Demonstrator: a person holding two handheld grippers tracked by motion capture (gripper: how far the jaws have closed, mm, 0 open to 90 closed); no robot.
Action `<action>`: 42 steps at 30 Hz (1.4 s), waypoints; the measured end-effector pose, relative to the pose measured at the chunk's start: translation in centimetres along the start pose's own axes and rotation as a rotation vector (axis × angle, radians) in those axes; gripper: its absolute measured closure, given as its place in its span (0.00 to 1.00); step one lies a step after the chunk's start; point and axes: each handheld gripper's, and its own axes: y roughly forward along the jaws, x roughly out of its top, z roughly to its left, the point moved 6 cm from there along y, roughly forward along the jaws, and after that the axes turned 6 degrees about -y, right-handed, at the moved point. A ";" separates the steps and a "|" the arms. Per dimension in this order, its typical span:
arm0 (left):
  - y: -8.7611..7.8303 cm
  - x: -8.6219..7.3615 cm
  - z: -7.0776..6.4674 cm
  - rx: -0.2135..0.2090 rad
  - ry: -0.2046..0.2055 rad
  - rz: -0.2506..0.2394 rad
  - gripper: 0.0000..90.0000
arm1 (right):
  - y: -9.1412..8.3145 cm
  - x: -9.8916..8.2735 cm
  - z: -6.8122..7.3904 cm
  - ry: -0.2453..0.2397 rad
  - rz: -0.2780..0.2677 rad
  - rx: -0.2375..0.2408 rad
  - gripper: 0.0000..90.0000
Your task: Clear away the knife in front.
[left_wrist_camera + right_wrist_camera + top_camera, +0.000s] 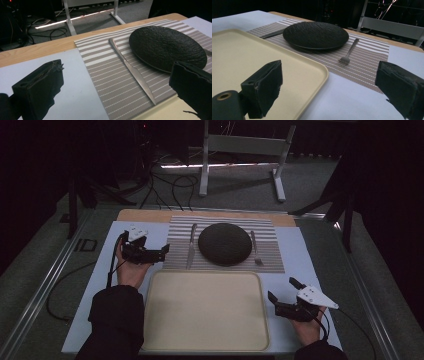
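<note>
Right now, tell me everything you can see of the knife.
The knife is slim, all silvery metal by its look, made in one piece with a long pointed end. It lies flat on the striped placemat, left of the black plate and apart from it, lengthwise away from the person. Its near tip reaches the placemat's edge by the cream tray. Nothing grips it; the left gripper, jaws open, sits just left of it.

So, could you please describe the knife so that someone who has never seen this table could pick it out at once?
Find the striped placemat at the far side of the table, with the black plate in its middle. The knife lies flat on the mat just left of the plate, near the left gripper. Unlike the fork right of the plate, it has a plain blade and no tines.
</note>
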 end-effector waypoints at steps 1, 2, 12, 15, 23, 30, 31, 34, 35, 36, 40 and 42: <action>0.2 0.1 0.1 0.002 -0.002 0.004 0.00 | 0.0 0.0 0.0 -0.001 0.000 0.001 0.08; 0.3 0.1 0.1 0.004 -0.003 0.009 0.00 | 0.0 0.0 0.1 -0.002 0.001 0.003 0.08; 2.1 1.0 -0.1 0.018 -0.007 0.050 0.00 | 0.1 0.0 0.0 0.000 -0.001 0.002 0.08; 2.7 1.3 -0.3 0.024 -0.011 0.059 0.00 | 0.1 0.0 0.0 -0.001 0.000 0.003 0.08; 4.3 1.9 -0.8 0.033 -0.004 0.089 0.00 | 0.0 0.0 -0.1 0.006 0.000 -0.002 0.08; 5.6 2.0 -0.8 0.033 -0.006 0.105 0.01 | 0.1 0.0 -0.1 0.012 -0.001 0.002 0.08; 6.0 2.1 -0.9 0.032 -0.005 0.104 0.01 | 0.1 0.0 0.0 0.009 0.001 0.004 0.08; 6.6 2.4 -1.0 0.035 0.003 0.101 0.00 | 0.2 0.0 0.2 0.006 0.000 0.010 0.08; 6.6 2.4 -1.0 0.035 0.003 0.101 0.00 | 0.2 0.0 0.2 0.006 0.000 0.010 0.08; 6.6 2.4 -1.0 0.035 0.003 0.101 0.00 | 0.2 0.0 0.2 0.007 0.001 0.009 0.08; 7.7 2.6 -1.4 0.037 0.002 0.099 0.00 | 0.2 0.0 0.1 0.013 -0.002 0.009 0.08; 8.1 2.7 -1.5 0.037 0.005 0.104 0.00 | 0.2 0.0 0.1 0.012 -0.002 0.010 0.08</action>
